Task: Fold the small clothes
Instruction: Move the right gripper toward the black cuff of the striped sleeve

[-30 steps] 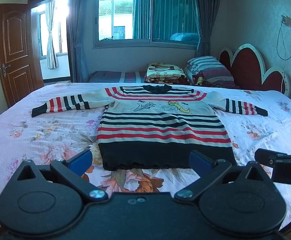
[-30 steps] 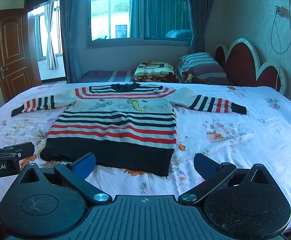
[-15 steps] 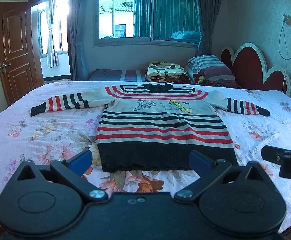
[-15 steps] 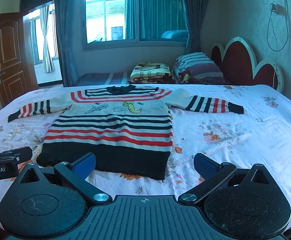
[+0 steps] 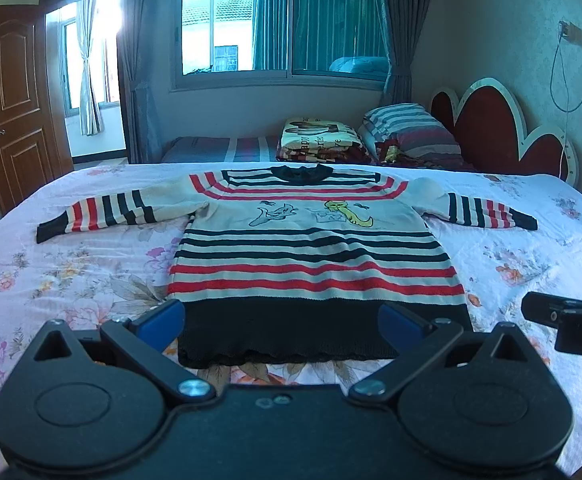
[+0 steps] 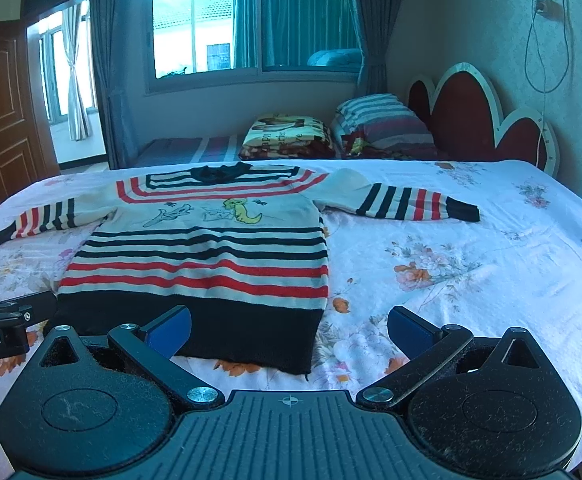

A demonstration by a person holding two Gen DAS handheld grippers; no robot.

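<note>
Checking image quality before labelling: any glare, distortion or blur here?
Left wrist view: the window is blown out, fisheye bends the bed edge, the sweater is sharp. Right wrist view: same window glare, dark vignetted corners, sweater sharp.

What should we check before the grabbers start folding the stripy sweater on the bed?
1. Sweater spread flat, front up: ok.
2. Both sleeves stretched out sideways, left sleeve, right sleeve: ok.
3. Left gripper open and holding nothing: ok.
4. Right gripper open and holding nothing: ok.
5. Black hem lying near both grippers: ok.
6. Anything hiding under the sweater: cannot tell.
</note>
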